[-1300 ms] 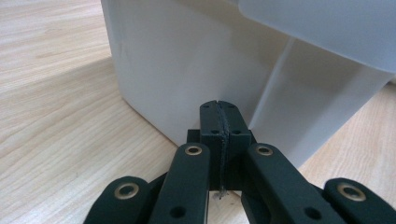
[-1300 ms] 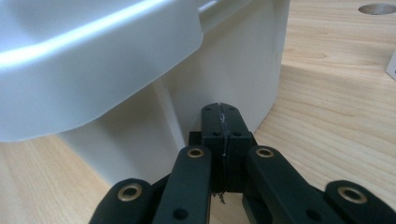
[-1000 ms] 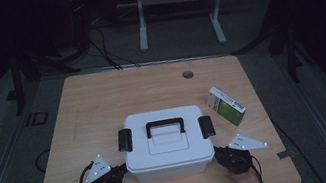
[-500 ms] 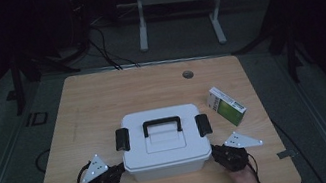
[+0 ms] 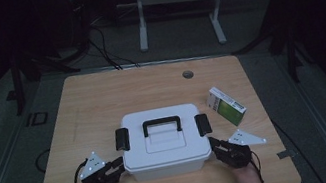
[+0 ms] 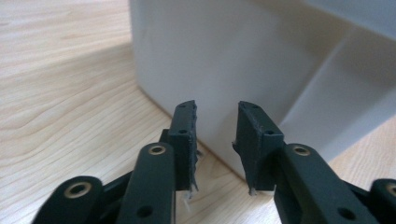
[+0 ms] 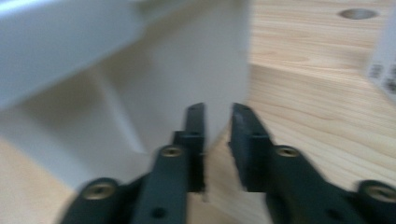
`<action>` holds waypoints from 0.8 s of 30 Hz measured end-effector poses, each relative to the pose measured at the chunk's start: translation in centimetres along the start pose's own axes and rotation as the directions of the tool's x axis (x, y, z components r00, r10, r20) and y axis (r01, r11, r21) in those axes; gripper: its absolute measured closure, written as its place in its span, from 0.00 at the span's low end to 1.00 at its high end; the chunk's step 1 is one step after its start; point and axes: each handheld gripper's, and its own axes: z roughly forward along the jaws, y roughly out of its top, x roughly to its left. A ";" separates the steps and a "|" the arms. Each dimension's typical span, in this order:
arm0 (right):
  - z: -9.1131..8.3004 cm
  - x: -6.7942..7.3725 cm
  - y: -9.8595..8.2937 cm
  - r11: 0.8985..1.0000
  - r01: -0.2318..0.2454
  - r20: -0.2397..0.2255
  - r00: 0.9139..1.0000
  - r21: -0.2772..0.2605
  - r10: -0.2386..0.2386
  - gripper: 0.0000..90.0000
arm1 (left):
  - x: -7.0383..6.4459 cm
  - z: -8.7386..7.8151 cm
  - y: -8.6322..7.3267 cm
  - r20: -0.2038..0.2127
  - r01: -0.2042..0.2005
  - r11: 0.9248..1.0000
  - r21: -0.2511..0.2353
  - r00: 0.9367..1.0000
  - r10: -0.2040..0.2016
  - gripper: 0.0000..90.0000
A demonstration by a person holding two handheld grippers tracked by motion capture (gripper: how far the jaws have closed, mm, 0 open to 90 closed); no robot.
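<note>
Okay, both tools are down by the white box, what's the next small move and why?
Probably raise both tools to the black latches and flip them open. The white box is shut, with a black latch clamped on each side. The left tool and right tool sit low at its near corners, jaws slightly apart with nothing between them. The green carton lies apart on the table.

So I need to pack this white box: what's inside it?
Cannot be seen: the white box is covered by its lid, with a black handle on top and black latches at both ends.
</note>
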 end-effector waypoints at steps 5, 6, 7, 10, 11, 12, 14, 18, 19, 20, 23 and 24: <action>-0.7 -1.6 0.0 1.000 0.003 0.012 1.000 -0.014 -0.003 0.35 | 0.8 -0.4 0.1 -0.014 0.042 0.999 0.015 0.999 -0.042 0.53; -0.8 -1.8 0.0 1.000 0.009 -0.011 1.000 -0.006 -0.009 0.26 | 0.9 -0.4 0.1 -0.019 0.043 0.999 0.018 0.999 -0.043 0.51; -0.9 -1.9 0.0 1.000 0.029 -0.012 1.000 -0.001 -0.029 0.19 | 1.0 -0.5 0.1 -0.015 0.050 0.998 0.024 0.999 -0.049 0.47; -1.1 -2.1 -0.2 0.999 0.051 -0.011 0.999 0.009 -0.051 0.16 | 1.4 -0.9 0.0 -0.020 0.051 0.998 0.037 0.999 -0.051 0.41; -1.2 -2.3 -0.3 0.999 0.044 -0.008 0.999 0.010 -0.044 0.15 | 1.6 -1.0 -0.1 -0.022 0.060 0.998 0.037 0.998 -0.059 0.40; -1.2 -2.6 -0.4 0.999 0.042 -0.012 0.999 0.022 -0.042 0.15 | 1.8 -1.1 -0.1 -0.027 0.065 0.997 0.040 0.998 -0.064 0.38; -1.4 -3.0 -0.6 0.999 0.030 0.001 1.000 0.012 -0.030 0.15 | 2.2 -1.4 -0.3 -0.019 0.082 0.996 0.034 0.996 -0.082 0.37; -2.0 -3.6 -0.8 1.000 0.030 0.015 0.999 0.003 -0.030 0.15 | 2.7 -2.0 -0.4 -0.033 0.082 0.996 0.038 0.996 -0.081 0.34; -2.1 -3.7 -0.8 0.999 0.037 0.026 0.999 0.005 -0.037 0.15 | 2.7 -2.1 -0.4 -0.042 0.082 0.996 0.043 0.996 -0.080 0.33; -2.3 -3.7 -0.9 0.999 0.043 0.037 0.998 0.003 -0.043 0.15 | 2.7 -2.2 -0.5 -0.061 0.073 0.996 0.049 0.996 -0.070 0.29; -2.6 -4.0 -1.0 0.999 0.042 0.042 0.998 0.003 -0.042 0.15 | 2.9 -2.4 -0.5 -0.062 0.065 0.996 0.057 0.996 -0.062 0.29; -2.6 -4.2 -1.1 0.999 0.037 0.046 0.998 0.002 -0.037 0.15 | 3.0 -2.5 -0.6 -0.059 0.069 0.995 0.067 0.996 -0.065 0.29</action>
